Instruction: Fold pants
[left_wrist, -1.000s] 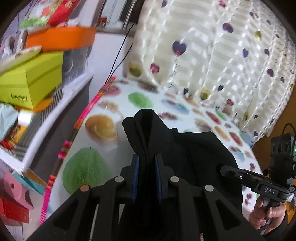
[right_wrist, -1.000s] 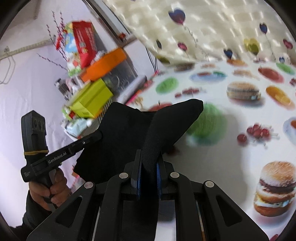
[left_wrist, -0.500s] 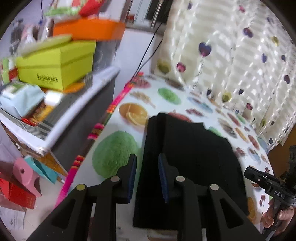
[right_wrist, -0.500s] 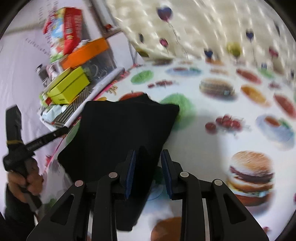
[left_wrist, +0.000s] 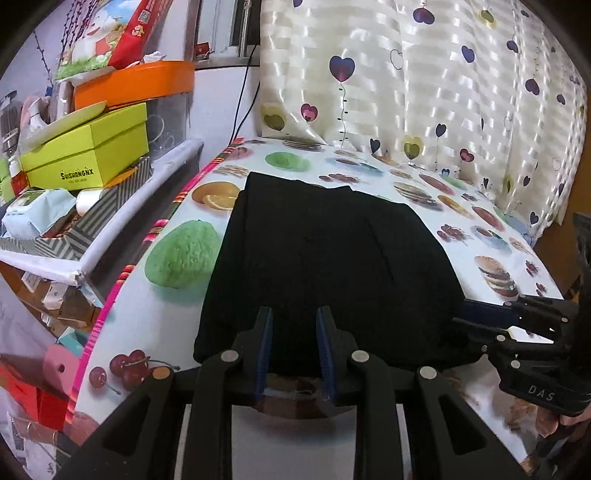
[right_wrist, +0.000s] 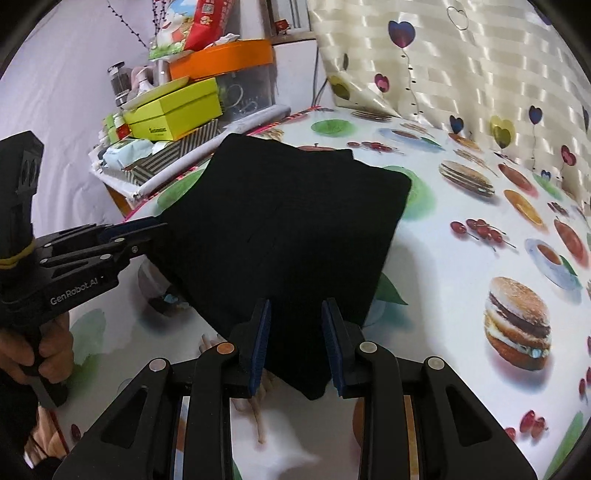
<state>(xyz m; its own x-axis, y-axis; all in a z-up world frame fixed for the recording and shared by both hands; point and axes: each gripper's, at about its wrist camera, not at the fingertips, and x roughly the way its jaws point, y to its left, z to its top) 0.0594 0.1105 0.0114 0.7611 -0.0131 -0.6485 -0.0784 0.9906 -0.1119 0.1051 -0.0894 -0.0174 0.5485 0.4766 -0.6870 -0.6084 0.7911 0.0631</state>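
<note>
The black pants (left_wrist: 325, 258) lie folded into a flat rectangle on the food-print tablecloth (left_wrist: 177, 258); they also show in the right wrist view (right_wrist: 288, 229). My left gripper (left_wrist: 293, 332) is open and empty at the near edge of the pants, toward their left corner. My right gripper (right_wrist: 295, 325) is open and empty at the near right corner. Each gripper shows in the other's view: the right one (left_wrist: 480, 321) at the right edge of the pants, the left one (right_wrist: 147, 230) at their left edge.
A cluttered shelf stands left of the table with a lime box (left_wrist: 88, 155), an orange box (left_wrist: 136, 85) and snack bags. A heart-print curtain (left_wrist: 424, 85) hangs behind the table. The table's pink edge (left_wrist: 122, 273) runs along the left.
Both grippers were shut on the raised pants edge a second ago. They laid it down over the pants, opened, and drew back toward the near edge. The pants now lie flat.
</note>
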